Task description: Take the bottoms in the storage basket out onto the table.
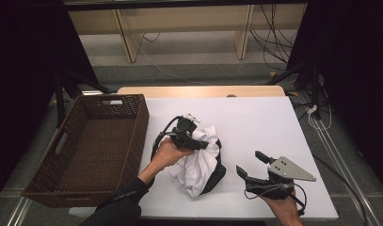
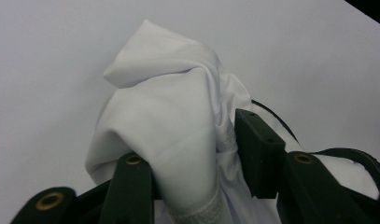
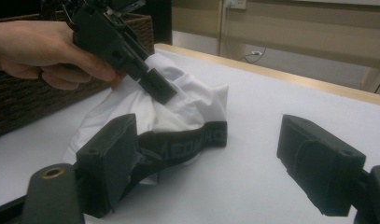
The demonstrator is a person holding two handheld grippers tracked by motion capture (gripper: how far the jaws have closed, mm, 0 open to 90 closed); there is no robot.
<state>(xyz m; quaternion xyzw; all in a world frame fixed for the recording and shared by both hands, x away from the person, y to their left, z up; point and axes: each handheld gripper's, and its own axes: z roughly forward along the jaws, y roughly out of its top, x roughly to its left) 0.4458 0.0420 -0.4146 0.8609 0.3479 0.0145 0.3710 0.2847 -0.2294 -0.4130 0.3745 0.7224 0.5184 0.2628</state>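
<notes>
White cloth (image 1: 198, 162) with a black waistband lies bunched in the middle of the frame, on the white table (image 1: 255, 122). The left gripper (image 1: 205, 142) leans into the top of the heap; in its own view a fold stands between the jaws, which sit loose around it rather than pinching. At lower right the right gripper (image 1: 251, 165) rests on the table, jaws spread wide with nothing between them, just beside the cloth. A brown wicker basket (image 1: 132, 136) sits at the left edge.
</notes>
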